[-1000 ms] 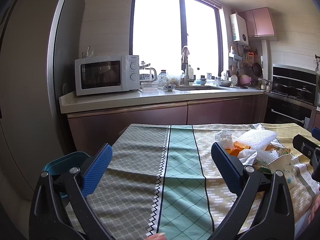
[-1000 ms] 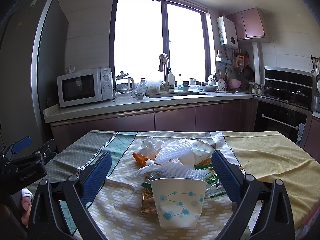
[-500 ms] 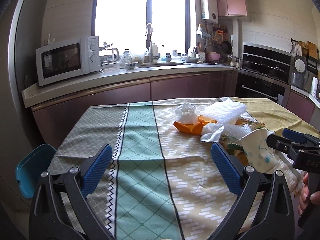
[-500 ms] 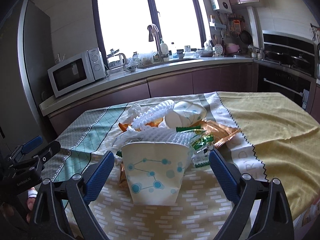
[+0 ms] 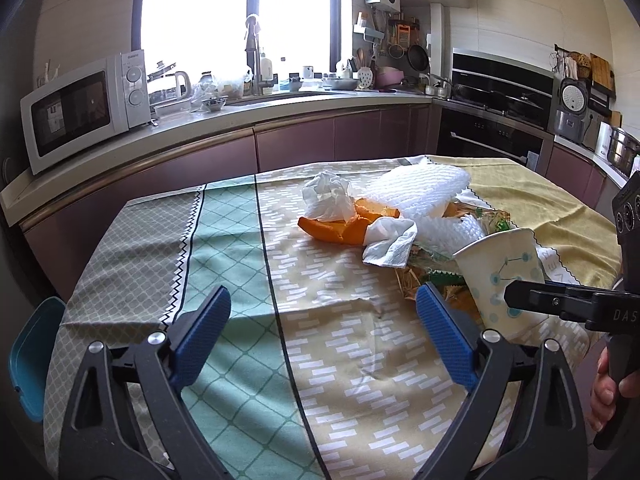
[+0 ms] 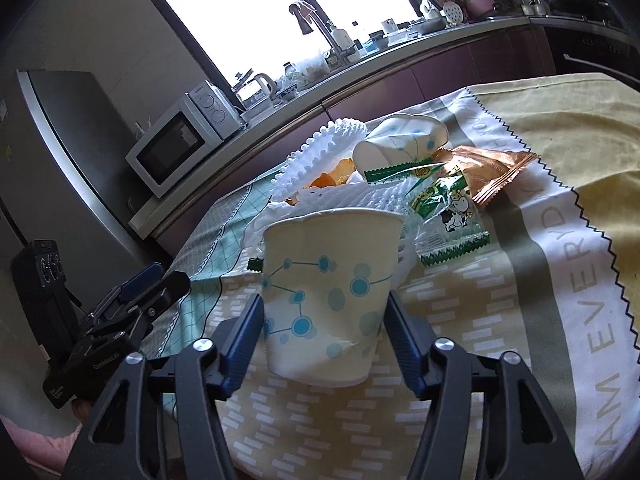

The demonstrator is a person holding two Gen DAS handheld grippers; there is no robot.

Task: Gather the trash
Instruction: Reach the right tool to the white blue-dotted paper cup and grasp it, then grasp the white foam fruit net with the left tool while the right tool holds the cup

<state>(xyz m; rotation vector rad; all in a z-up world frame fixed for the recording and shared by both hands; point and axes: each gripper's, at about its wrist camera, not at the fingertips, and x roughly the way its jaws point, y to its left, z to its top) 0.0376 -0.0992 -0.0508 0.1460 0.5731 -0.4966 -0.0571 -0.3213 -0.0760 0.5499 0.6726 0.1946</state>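
Observation:
A heap of trash lies on the table: crumpled tissues point(image 5: 328, 198), orange peel point(image 5: 336, 229), white foam netting point(image 5: 420, 190), snack wrappers point(image 6: 448, 204) and a second paper cup on its side point(image 6: 400, 142). My right gripper point(image 6: 324, 332) is shut on an upright paper cup point(image 6: 328, 296) with blue dots, and the cup wall dents slightly at the right pad. The cup also shows in the left wrist view point(image 5: 506, 276). My left gripper point(image 5: 320, 338) is open and empty over the tablecloth, left of the heap.
The table point(image 5: 224, 240) wears a patterned cloth with green, beige and yellow panels. A blue chair point(image 5: 30, 356) stands at its left edge. A counter with a microwave point(image 5: 80, 110) and a sink runs behind, and an oven point(image 5: 496, 120) is at the right.
My right gripper has moved in and closed its jaws on the dotted cup, tilting the view. My left gripper has swung right toward the heap.

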